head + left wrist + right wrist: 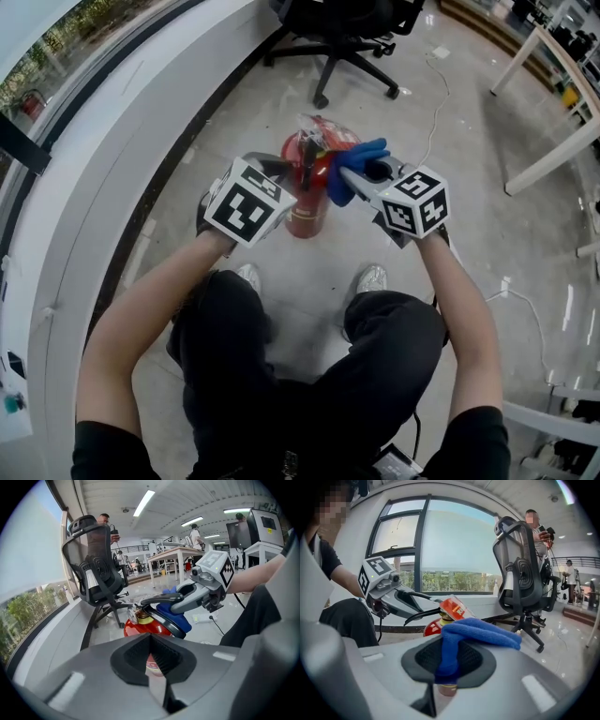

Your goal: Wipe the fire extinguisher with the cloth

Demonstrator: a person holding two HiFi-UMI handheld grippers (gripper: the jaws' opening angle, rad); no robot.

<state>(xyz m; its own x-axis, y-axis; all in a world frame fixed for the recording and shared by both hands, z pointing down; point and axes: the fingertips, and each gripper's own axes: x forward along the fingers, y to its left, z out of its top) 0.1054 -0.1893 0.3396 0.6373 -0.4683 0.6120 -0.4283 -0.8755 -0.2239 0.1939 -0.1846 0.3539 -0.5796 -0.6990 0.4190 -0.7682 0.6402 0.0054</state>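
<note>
A red fire extinguisher (pixel 307 192) stands upright on the floor in front of the person's feet. A red tag in clear plastic (pixel 453 608) hangs at its top. My right gripper (pixel 354 178) is shut on a blue cloth (pixel 356 161) and holds it against the extinguisher's top from the right. In the right gripper view the cloth (pixel 480 632) hangs out of my jaws (pixel 447 667) and covers part of the extinguisher (pixel 433 626). My left gripper (pixel 281 173) sits at the top's left side, shut, with nothing seen between its jaws (pixel 154 667). Ahead of it are the extinguisher (pixel 140 627) and the cloth (pixel 177 616).
A black office chair (pixel 342 28) stands just beyond the extinguisher. A curved white window ledge (pixel 103 187) runs along the left. White table legs (pixel 553 141) stand at the right, and a cable (pixel 436 122) lies on the glossy floor. Other people stand far back (pixel 194 534).
</note>
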